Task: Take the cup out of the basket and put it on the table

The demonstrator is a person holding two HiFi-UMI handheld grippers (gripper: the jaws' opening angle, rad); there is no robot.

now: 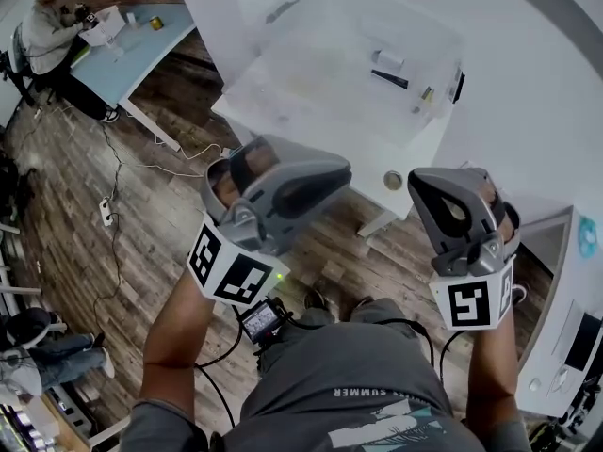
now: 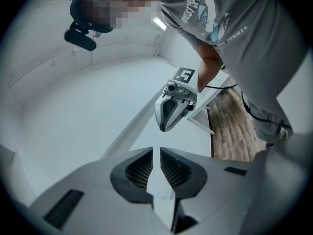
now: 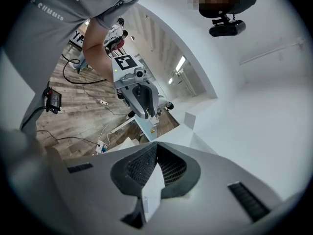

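Observation:
No cup shows in any view. A clear plastic bin (image 1: 283, 88) with a few small items stands on the white table (image 1: 429, 144) ahead; I cannot tell whether it is the basket. Both grippers hang in the air over the wood floor, short of the table's near edge. My left gripper (image 1: 334, 175) (image 2: 156, 152) has only a thin slit between its pads and holds nothing. My right gripper (image 1: 450, 179) (image 3: 155, 146) is shut, tips touching, with nothing in it. Each gripper shows in the other's view: the right gripper (image 2: 168, 126) and the left gripper (image 3: 148, 112).
A small round object (image 1: 393, 180) lies near the table's front edge. A person (image 1: 47, 31) sits at a blue table (image 1: 141, 55) at the far left. Cables and a power strip (image 1: 106, 212) lie on the wood floor. A white cabinet (image 1: 565, 337) stands at the right.

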